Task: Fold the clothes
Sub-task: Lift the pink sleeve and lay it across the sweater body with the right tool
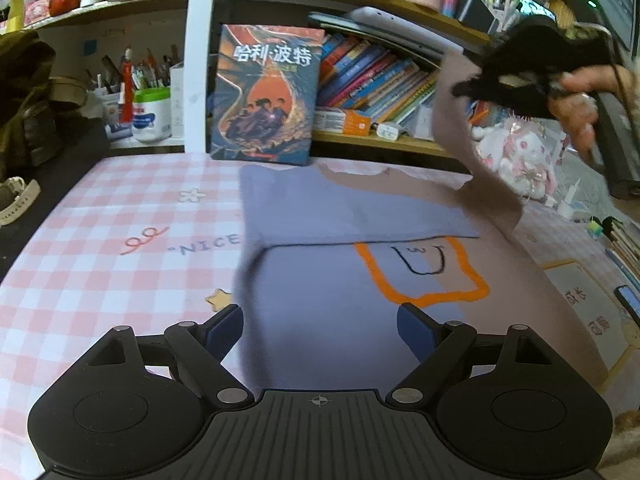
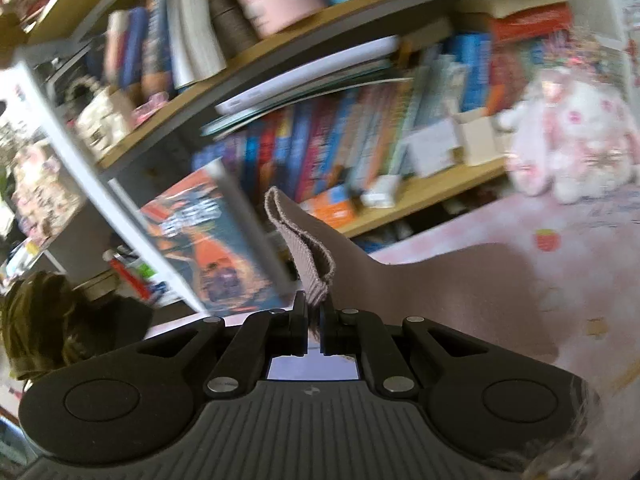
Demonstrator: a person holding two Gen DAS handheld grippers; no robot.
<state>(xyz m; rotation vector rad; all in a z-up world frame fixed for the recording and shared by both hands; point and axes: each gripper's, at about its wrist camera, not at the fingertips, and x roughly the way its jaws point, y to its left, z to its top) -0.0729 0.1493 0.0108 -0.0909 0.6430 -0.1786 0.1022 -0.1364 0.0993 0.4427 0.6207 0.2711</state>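
Jaws L gripper [image 1: 320, 332] apart, empty | R gripper [image 2: 314, 322] clamped on cuff [image 2: 300, 248] | 1 shirt [image 1: 340, 312]

I saw even, soft indoor light without glare in both views. The right wrist view was heavily motion-blurred across the bookshelf [image 2: 360, 128]. Fisheye distortion curved the edges; corners were vignetted black.

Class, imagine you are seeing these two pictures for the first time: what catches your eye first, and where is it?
The right gripper, shut on a ribbed sleeve cuff, lifts it above the table. Below lies the mauve garment with an orange-outlined print on a pink checked tablecloth. Behind it, a book stands against the crowded shelves.
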